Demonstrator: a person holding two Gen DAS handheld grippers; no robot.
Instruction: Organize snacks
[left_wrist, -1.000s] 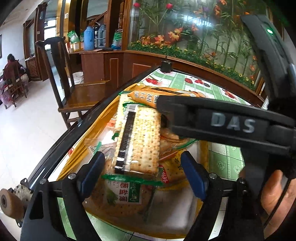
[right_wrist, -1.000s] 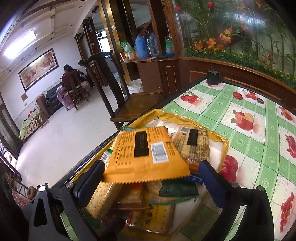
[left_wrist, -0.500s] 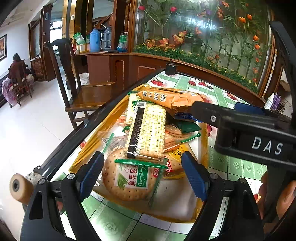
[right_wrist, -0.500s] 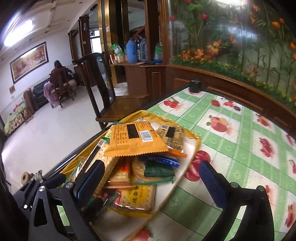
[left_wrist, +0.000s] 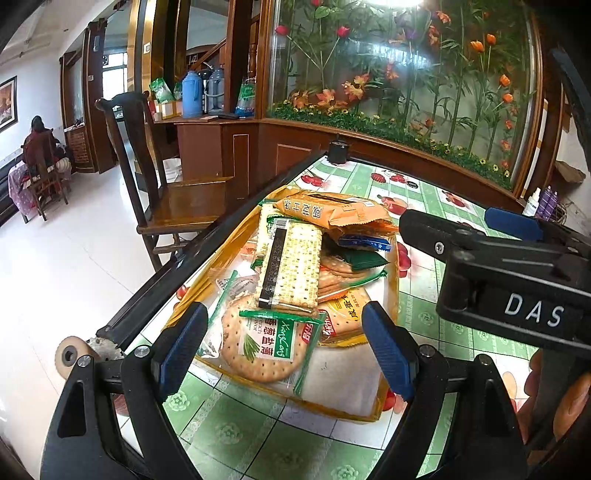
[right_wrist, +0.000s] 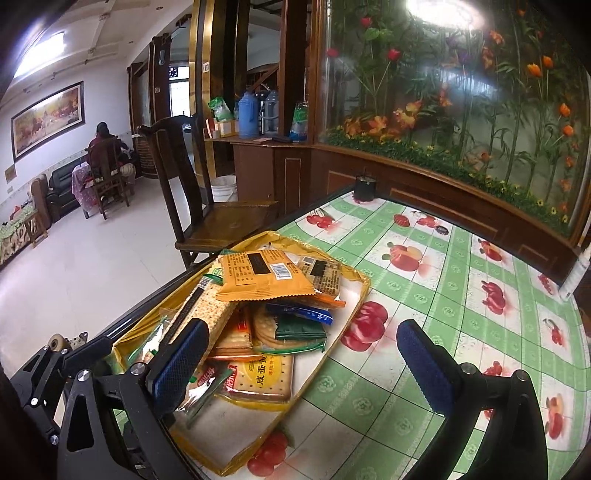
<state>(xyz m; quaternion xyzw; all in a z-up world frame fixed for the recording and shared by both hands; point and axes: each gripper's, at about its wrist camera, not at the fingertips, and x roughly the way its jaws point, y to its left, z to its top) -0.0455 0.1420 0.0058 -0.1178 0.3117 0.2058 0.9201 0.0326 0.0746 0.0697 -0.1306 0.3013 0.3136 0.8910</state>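
Observation:
A pile of snack packets lies in a gold-rimmed tray (left_wrist: 354, 413) (right_wrist: 360, 280) at the table's left edge. On top are an orange packet (left_wrist: 332, 212) (right_wrist: 264, 275), a long cracker pack (left_wrist: 291, 269) (right_wrist: 207, 306), a round cracker pack with a green label (left_wrist: 260, 349), a square cracker pack (right_wrist: 260, 380) and a dark green sachet (right_wrist: 301, 328). My left gripper (left_wrist: 284, 347) is open and empty, above the tray's near end. My right gripper (right_wrist: 306, 362) is open and empty, above the tray's right rim; its body shows in the left wrist view (left_wrist: 498, 273).
The table has a green checked cloth with fruit prints (right_wrist: 443, 295). A small black jar (right_wrist: 365, 187) stands at its far edge. A wooden chair (right_wrist: 207, 206) stands left of the table. A planter wall with flowers (right_wrist: 461, 110) runs behind.
Both grippers have pulled back and up from the tray, empty. The orange packet now lies on the pile, farther from the right gripper.

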